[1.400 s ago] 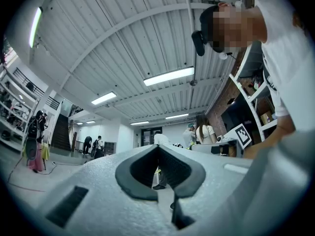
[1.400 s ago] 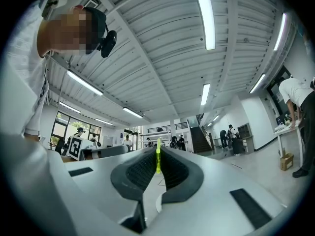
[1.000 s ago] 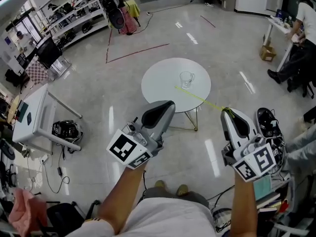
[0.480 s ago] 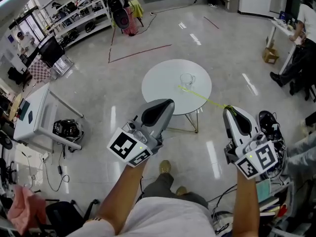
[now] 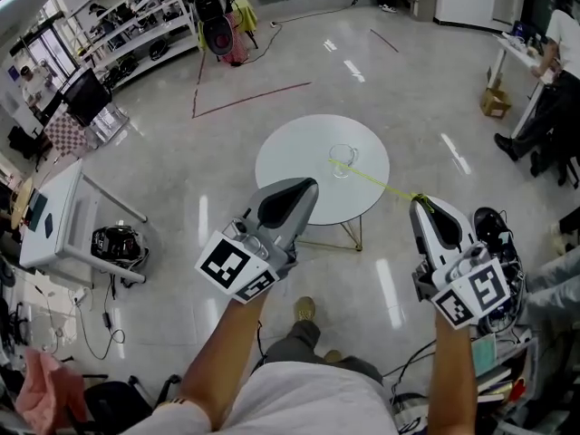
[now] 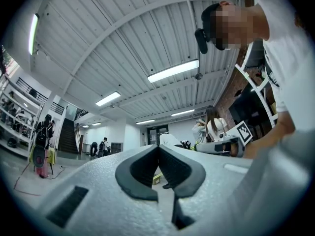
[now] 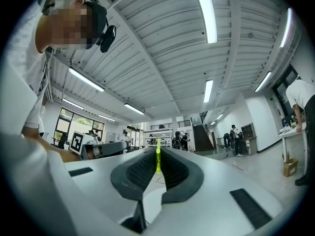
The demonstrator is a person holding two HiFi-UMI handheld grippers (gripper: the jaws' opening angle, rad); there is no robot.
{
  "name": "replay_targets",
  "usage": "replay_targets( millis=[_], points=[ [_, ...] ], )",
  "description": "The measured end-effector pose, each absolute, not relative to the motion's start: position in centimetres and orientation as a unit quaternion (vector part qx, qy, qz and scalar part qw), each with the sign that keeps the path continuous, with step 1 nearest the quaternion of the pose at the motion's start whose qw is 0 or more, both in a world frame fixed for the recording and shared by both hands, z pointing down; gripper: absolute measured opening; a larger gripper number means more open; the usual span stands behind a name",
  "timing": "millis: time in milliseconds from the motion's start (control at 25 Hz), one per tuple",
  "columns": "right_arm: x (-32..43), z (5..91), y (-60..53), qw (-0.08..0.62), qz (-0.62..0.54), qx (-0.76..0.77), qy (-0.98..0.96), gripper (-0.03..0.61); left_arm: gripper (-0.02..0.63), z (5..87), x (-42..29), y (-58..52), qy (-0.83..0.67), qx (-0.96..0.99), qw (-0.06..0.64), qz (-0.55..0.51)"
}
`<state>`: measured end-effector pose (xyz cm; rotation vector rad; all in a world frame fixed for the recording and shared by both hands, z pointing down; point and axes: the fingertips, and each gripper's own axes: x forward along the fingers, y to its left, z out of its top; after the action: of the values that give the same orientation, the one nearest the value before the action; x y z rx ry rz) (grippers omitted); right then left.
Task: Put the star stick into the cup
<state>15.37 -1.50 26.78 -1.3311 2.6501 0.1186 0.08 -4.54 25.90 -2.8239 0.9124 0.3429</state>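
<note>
**Stick pinched in the right fingers, far end out by the cup**

In the head view, the right gripper (image 5: 419, 201) has its fingers clenched on the near end of the star stick (image 5: 376, 180), a thin yellow-green rod. The rod runs out ahead of those fingertips and off to their left, slanting in over the edge of the round white table (image 5: 281, 175). Its far end overlaps the clear cup (image 5: 343, 159) in this view, but I cannot tell whether it touches the glass. The cup stands upright on the table, well ahead of both pairs of fingertips. The left gripper (image 5: 306, 185) hangs with its tip over the near edge of the table. The stick is well off to the right of its fingers.

In the left gripper view, the left gripper (image 6: 158, 147) has its two dark pads pressed together at the tips, with nothing caught between them.

In the right gripper view, the right gripper (image 7: 158, 154) is closed down on the stick (image 7: 158, 162). The bright green shaft stands straight up the seam between the two ribbed pads, gripped on both sides. It pokes out just past the fingertips.
</note>
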Motion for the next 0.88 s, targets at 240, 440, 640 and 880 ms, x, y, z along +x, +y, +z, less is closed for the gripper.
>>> replay_targets(
  millis=[240,440,640,880],
  points=[
    [14.5,27.6,-5.6,0.061,0.043,-0.460,0.885,0.025,0.015,25.9,-0.9,-9.2,0.296,-0.945,0.077,0.116],
    [13.9,29.1,-9.5,0.024,0.038,-0.481,0.876,0.025,0.015,26.3,-1.7,-12.8,0.283,-0.950,0.075,0.112],
    [13.7,30.6,-13.3,-0.006,0.030,-0.497,0.867,0.025,0.015,27.0,-2.1,-16.5,0.270,-0.954,0.073,0.109],
    [13.2,31.8,-16.4,-0.032,0.017,-0.513,0.858,0.025,0.015,27.8,-3.0,-19.9,0.251,-0.959,0.067,0.109]
  ],
)
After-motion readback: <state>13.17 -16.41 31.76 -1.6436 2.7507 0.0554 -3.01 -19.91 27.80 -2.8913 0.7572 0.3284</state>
